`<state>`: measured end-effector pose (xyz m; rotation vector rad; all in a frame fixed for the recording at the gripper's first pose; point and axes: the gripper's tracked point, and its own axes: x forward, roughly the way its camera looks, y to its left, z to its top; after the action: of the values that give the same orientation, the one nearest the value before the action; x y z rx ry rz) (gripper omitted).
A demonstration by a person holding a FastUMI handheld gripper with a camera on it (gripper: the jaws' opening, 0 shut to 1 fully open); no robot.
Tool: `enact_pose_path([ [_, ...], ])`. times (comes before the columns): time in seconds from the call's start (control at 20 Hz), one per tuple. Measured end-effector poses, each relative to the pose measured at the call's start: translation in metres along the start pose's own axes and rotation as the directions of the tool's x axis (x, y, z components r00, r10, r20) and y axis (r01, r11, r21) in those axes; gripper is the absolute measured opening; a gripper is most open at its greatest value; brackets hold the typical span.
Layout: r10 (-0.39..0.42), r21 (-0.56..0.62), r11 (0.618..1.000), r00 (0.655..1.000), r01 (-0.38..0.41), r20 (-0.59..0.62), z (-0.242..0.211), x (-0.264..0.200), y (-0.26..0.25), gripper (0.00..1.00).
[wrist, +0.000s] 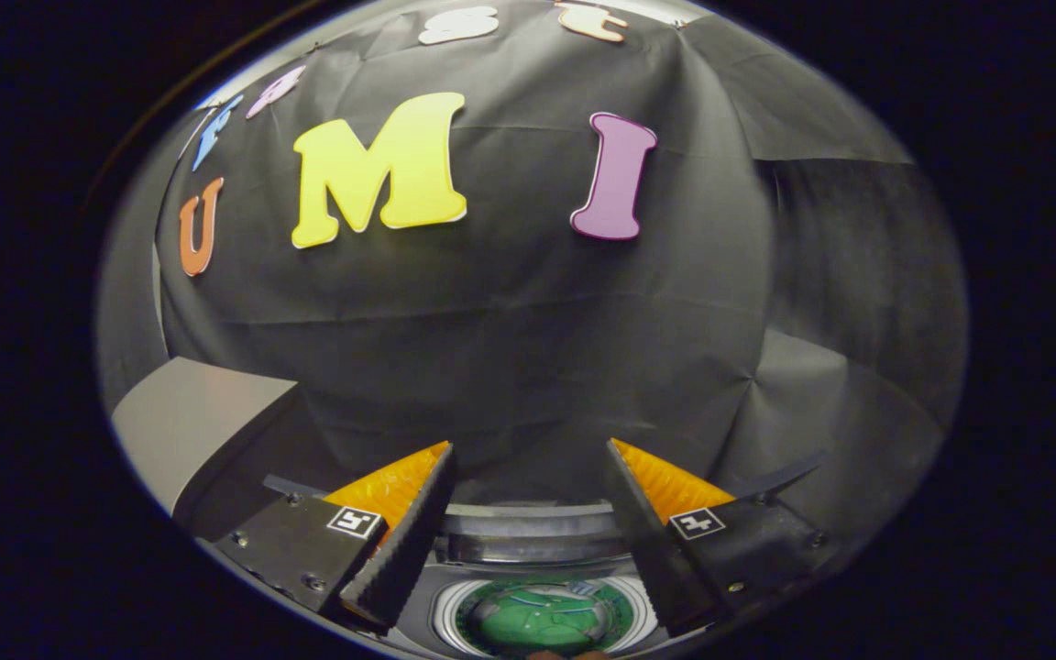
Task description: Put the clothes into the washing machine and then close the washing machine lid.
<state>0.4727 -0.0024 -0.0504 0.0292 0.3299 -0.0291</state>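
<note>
The jaws stand wide apart with nothing held between them; both fingers reach forward over one washing machine, a top-loading type seen from above. Its round opening lies below and between the two fingers, ringed by a pale inner rim. Down in the drum sits one bundle of green clothes, with some lighter patches on it, lying between the jaws and nearer the camera than their tips. At the near edge of the opening a small reddish-brown bit shows; what it is cannot be told.

Just ahead of the opening, between the fingers, one dark curved band with a glossy face runs across; it looks like the washing machine lid standing raised at the back of the opening, though its exact tilt cannot be told. Each finger carries one small square marker on its upper block, two in all.

Beyond the jaws hangs the booth's black cloth wall. Off to the left of the left finger, one pale grey flat panel stands against that wall.
</note>
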Motion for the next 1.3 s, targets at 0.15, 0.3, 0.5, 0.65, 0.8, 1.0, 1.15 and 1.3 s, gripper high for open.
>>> enact_pose_path([
  [0.15,-0.002,-0.002,1.000,1.000,0.002,-0.015,-0.007,-0.009,-0.001,0.99],
  [0.3,-0.004,-0.004,1.000,0.999,0.004,-0.035,-0.016,-0.019,-0.001,0.99],
  [0.5,-0.009,-0.008,1.000,0.998,0.008,-0.055,-0.031,-0.033,-0.001,0.99],
  [0.65,-0.030,0.002,1.000,0.995,0.030,-0.092,-0.051,-0.049,-0.003,0.99],
  [0.8,-0.067,-0.010,0.998,0.987,0.066,-0.148,-0.080,-0.067,-0.007,0.99],
  [1.0,-0.103,0.009,0.994,0.988,0.105,-0.118,-0.084,-0.107,-0.005,0.99],
  [1.15,-0.109,0.044,0.993,0.993,0.111,-0.034,-0.060,-0.154,0.007,0.99],
  [1.3,-0.115,0.044,0.993,0.991,0.112,0.068,-0.032,-0.205,0.021,0.99],
])
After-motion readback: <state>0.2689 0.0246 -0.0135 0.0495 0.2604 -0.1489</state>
